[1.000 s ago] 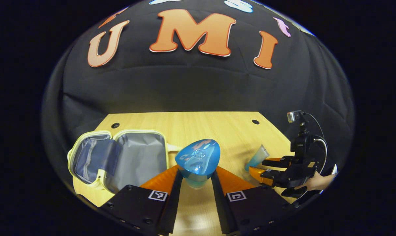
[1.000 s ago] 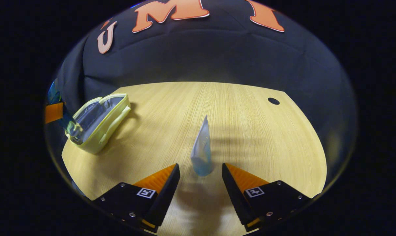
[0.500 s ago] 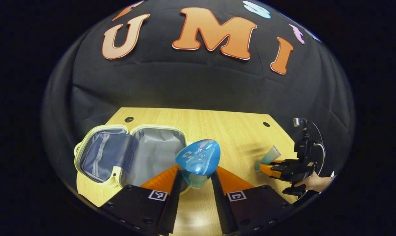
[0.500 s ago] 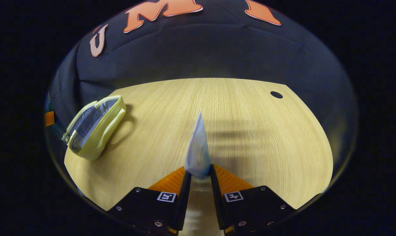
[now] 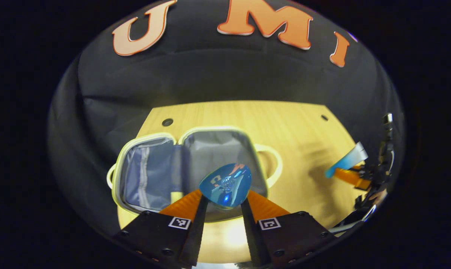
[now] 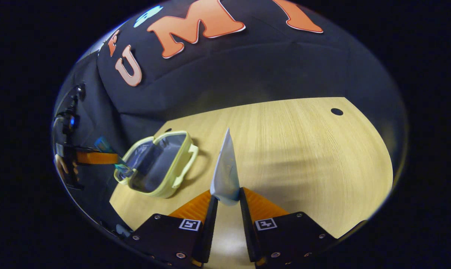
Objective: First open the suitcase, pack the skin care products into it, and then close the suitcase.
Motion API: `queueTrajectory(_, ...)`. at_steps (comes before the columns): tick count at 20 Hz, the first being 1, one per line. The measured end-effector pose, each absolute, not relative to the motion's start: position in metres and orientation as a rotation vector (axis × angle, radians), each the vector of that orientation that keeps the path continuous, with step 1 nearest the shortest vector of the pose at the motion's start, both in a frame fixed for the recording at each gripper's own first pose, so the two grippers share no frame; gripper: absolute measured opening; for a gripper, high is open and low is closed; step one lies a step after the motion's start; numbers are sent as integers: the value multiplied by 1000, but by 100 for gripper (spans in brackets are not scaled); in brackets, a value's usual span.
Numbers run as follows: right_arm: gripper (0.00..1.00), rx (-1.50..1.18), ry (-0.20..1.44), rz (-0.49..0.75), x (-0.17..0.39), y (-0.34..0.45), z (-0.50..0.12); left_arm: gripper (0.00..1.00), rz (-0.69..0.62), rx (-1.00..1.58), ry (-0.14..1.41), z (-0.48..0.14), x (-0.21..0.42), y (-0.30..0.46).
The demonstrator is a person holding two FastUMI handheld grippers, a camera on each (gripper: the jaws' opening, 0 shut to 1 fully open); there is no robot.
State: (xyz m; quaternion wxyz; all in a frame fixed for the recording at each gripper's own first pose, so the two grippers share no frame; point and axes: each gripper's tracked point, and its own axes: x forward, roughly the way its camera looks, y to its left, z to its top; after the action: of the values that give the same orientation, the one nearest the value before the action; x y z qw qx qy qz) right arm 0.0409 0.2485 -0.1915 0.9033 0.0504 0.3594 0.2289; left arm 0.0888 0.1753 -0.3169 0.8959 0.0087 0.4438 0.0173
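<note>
A small pale-yellow suitcase (image 5: 124,170) lies open on the wooden table, showing its grey lining; it also appears at left as the suitcase (image 6: 180,170). My left gripper (image 5: 222,207) is shut on a blue bottle (image 5: 225,185), held above the case's right half. My right gripper (image 6: 227,205) is shut on a pale blue-white tube (image 6: 225,172), lifted off the table to the right of the case. That same tube (image 5: 346,161) shows at the far right of the left gripper view. The left gripper (image 6: 115,160) with the bottle reaches the case's edge in the right gripper view.
The wooden table (image 6: 303,149) has round holes near its back corners, one hole (image 6: 336,111) at the right. The black cloth wall stands close behind the table. A hand (image 6: 61,164) holds the left gripper at the far left.
My left gripper has carried the blue bottle from beside the case to above its open right half. My right gripper closed on the tube, lifted it, and swung toward the case.
</note>
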Motion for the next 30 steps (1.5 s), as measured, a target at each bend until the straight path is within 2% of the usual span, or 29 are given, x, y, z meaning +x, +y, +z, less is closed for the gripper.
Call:
queueTrajectory(3, 39, 130, 731, 471, 33, 250, -180, 53, 45, 39, 1051, -350, 100, 193)
queueTrajectory(6, 39, 128, 733, 428, 31, 241, -181, 52, 33, 54, 1115, -365, 123, 188)
queueTrajectory(10, 39, 125, 744, 369, 32, 229, -183, 52, 35, 83, 1153, -389, 153, 192)
queueTrajectory(14, 39, 140, 754, 335, 36, 228, -184, 53, 26, 207, 1111, -397, 182, 210)
queueTrajectory(17, 39, 153, 749, 326, 38, 232, -181, 99, 87, 207, 1093, -398, 196, 219)
queueTrajectory(23, 39, 164, 736, 340, 43, 248, -169, 99, 95, 146, 1019, -387, 189, 215)
queueTrajectory(30, 38, 126, 753, 466, 54, 316, -139, 98, 67, 102, 747, -297, 163, 221)
